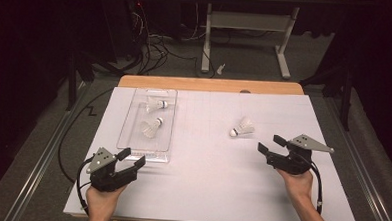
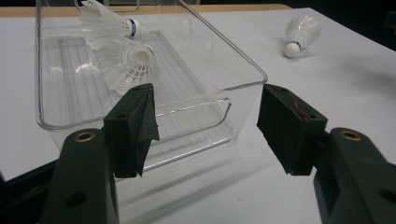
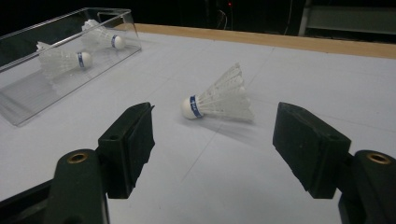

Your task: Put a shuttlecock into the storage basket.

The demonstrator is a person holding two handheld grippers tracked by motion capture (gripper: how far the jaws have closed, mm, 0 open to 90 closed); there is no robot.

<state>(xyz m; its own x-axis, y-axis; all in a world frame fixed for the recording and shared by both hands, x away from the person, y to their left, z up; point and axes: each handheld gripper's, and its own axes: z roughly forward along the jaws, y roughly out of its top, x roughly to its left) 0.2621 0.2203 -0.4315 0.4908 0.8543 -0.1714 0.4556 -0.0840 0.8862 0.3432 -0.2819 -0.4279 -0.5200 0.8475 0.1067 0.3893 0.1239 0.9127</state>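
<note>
My right gripper [image 1: 268, 144], fingers spread and empty, faces the shuttlecock [image 1: 242, 127] on open worktop [image 1: 206, 181]; left gripper [image 1: 132, 158] fingers likewise wide, at the tray [image 1: 128, 118] end.

The table [image 1: 200, 191] carries a white cover; a bare wooden strip [image 1: 210, 84] shows along its far edge. Beyond that edge, grey floor [image 1: 246, 62]. A white-legged desk frame [image 1: 247, 27] stands on it, behind the table. Left of the frame, tangled cables [image 1: 151, 48] lie on the floor. Metal rails [image 1: 42, 154] flank the table. Surroundings dark; light falls on the table.
</note>
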